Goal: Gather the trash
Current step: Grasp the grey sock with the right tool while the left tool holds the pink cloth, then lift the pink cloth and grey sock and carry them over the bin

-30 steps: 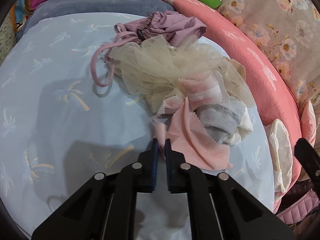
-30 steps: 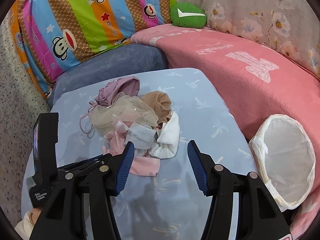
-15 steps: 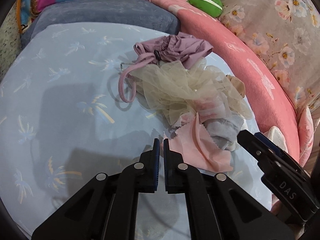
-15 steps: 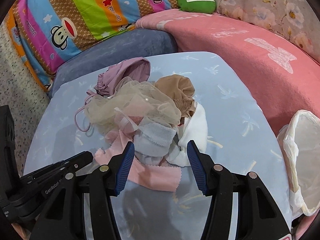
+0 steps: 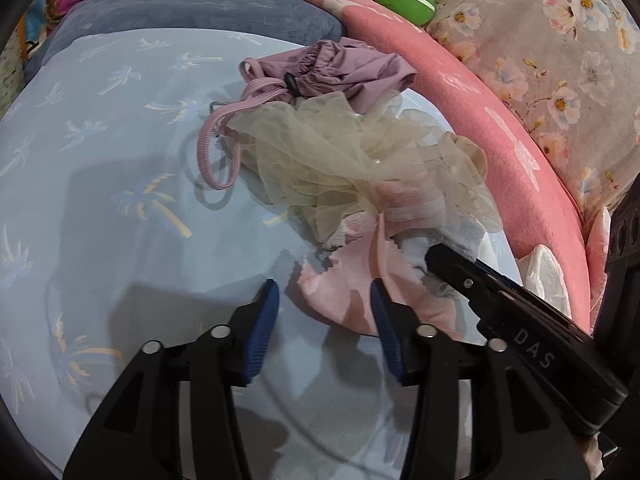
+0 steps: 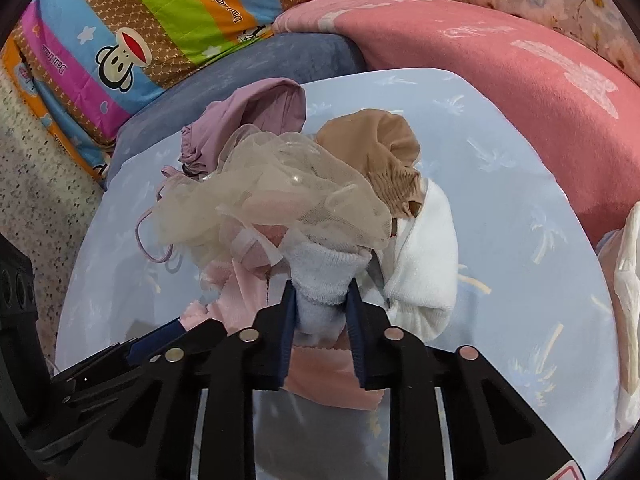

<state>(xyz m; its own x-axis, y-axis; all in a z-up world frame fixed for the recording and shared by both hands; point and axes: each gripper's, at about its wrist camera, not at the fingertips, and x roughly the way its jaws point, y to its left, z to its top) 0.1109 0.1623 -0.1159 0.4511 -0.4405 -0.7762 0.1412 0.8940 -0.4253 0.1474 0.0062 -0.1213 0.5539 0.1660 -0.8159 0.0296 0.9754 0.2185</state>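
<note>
My right gripper [image 6: 322, 300] pinches the pale blue sock [image 6: 320, 276]; my left gripper [image 5: 324, 300], jaws wide, straddles the pink cloth [image 5: 360, 280] edge

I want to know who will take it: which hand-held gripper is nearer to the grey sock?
Right. The right hand-held gripper has its fingers on both sides of the grey sock. The left hand-held gripper is open beside it, at the pink cloth.
</note>
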